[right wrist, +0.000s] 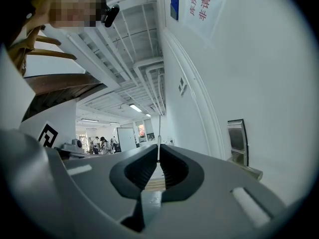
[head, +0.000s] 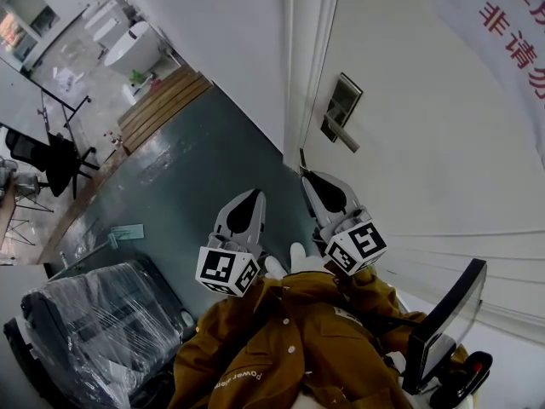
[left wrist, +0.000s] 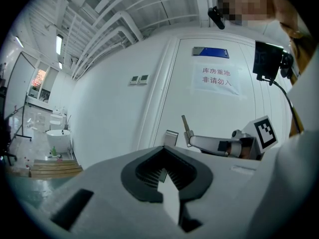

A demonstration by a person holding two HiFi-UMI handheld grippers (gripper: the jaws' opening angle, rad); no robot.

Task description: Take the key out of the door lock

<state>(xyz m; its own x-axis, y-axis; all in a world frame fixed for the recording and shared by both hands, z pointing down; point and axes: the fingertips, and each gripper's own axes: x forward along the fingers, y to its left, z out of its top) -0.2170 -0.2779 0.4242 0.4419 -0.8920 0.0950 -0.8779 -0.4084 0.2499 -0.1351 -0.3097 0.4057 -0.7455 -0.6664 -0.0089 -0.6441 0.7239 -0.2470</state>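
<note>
A thin metal key (head: 301, 158) stands up out of the tips of my right gripper (head: 305, 175), which is shut on it, out in the air in front of the white door (head: 426, 143). The key is apart from the silver lock plate (head: 344, 99) and lever handle (head: 341, 135). In the left gripper view the key (left wrist: 185, 124) points upward beside the lock plate (left wrist: 171, 137). In the right gripper view the key (right wrist: 159, 142) rises from the closed tips, with the lock plate (right wrist: 238, 141) to the right. My left gripper (head: 256, 193) is shut and empty, left of the right one.
A chair wrapped in plastic (head: 94, 322) stands at lower left and a black panel on a stand (head: 447, 322) at lower right. A wooden platform (head: 162, 100) and a white tub (head: 132, 49) lie far left. A printed notice (left wrist: 217, 78) hangs on the door.
</note>
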